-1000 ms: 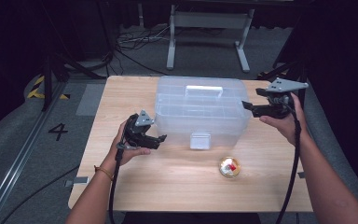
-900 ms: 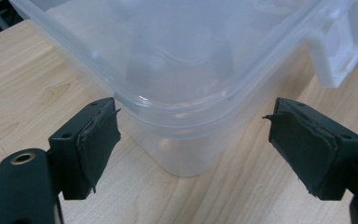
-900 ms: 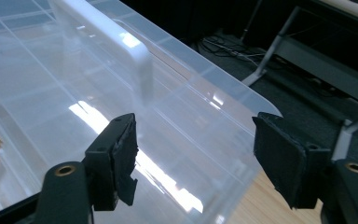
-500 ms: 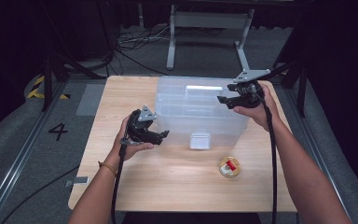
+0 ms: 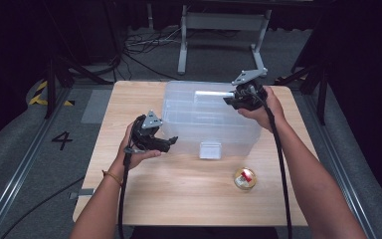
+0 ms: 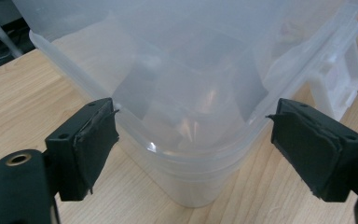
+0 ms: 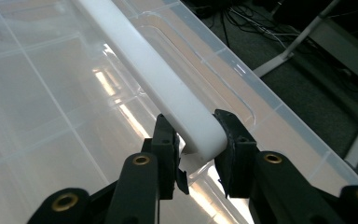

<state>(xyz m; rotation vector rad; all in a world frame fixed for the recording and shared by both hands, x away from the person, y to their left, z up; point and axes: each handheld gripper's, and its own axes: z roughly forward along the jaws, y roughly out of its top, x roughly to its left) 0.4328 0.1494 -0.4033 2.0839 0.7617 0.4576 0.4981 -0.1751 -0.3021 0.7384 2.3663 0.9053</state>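
Broadly, the wooden worktop [image 5: 179, 199] carried one large thing: a clear plastic box [image 5: 199, 124] with its lid on, standing toward the far edge and roughly midway between the left and right edges. A white latch [image 5: 210, 149] hung on the box's near wall. Along the top of the lid ran a white handle [image 7: 168, 88], lying flat.

The right gripper [image 5: 235, 99] sat over the far right part of the lid, and its fingers [image 7: 235, 149] were clenched on the rounded end of that handle, one on each side of it. The left gripper [image 5: 168, 143] was at the box's near left corner, resting low by the worktop. Its fingers [image 6: 91, 140] stood released and spread wide, the rounded corner of the box between them; the one on the left of the gripper's own view looked to be just at the rim, the other just clear of it.

Smallest, a round tin [image 5: 244, 178] with a gold rim and a red and white top lay near the right edge, closer to the person, well apart from the box.
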